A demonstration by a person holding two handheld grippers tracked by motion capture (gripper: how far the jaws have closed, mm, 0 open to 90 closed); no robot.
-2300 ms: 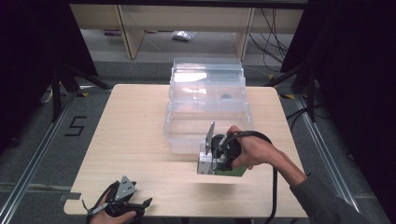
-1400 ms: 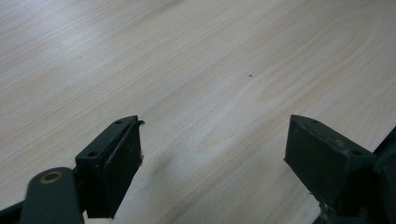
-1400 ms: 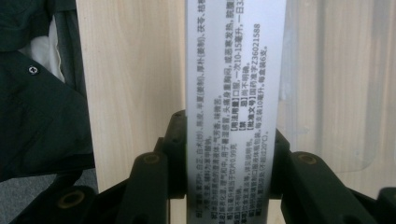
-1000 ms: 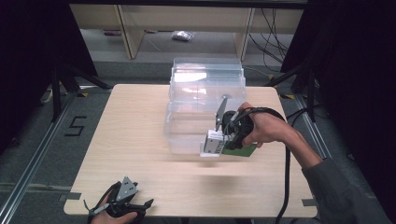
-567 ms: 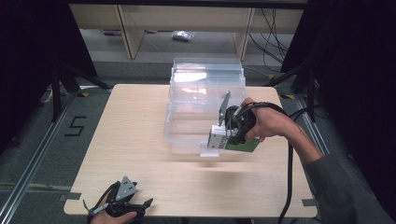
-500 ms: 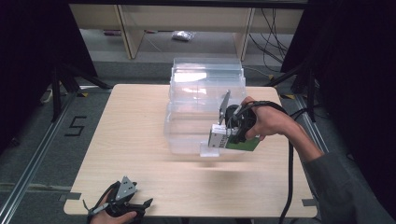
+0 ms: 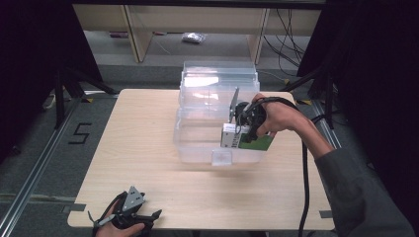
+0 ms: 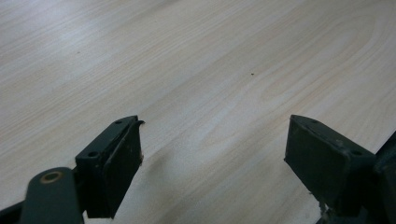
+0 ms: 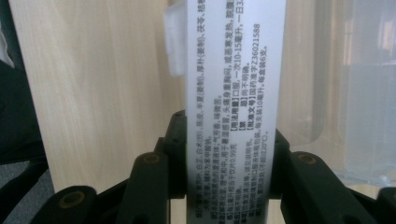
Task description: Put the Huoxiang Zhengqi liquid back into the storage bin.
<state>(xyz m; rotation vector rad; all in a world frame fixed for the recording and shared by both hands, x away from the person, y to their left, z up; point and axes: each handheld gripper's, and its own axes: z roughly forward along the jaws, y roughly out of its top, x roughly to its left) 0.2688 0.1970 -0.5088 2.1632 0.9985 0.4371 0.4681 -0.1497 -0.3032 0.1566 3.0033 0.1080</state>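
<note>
- Two hand-held grippers are working at a pale wooden bench (image 7: 148, 148), seen from above.
- The right gripper (image 7: 237, 129) is being held by a hand (image 7: 276, 118) over the near part of a clear plastic container (image 7: 197, 143) that is sitting toward the far middle of the bench.
- That gripper is clenching a small carton (image 7: 247, 140) (white at one end, green along its side), which is hanging above the container's near right corner.
- In the right gripper view, the carton (image 9: 236, 93) is standing up between the two black jaws, which are pressing on both of its sides; small printed text is running along its white face.
- Behind the carton in that view, the container's clear wall (image 9: 355, 93) is showing at the right and the bench's wood (image 9: 93, 93) at the left.
- The left gripper (image 7: 143, 217) is resting at the near left edge of the bench, well apart from the container, with a hand (image 7: 111, 224) around it.
- In the left gripper view, its jaws are standing wide apart, released, with bare bench wood (image 8: 210, 70) between them.
- A black cable (image 7: 302, 187) is trailing from the right gripper along the person's grey sleeve (image 7: 356, 192).
</note>
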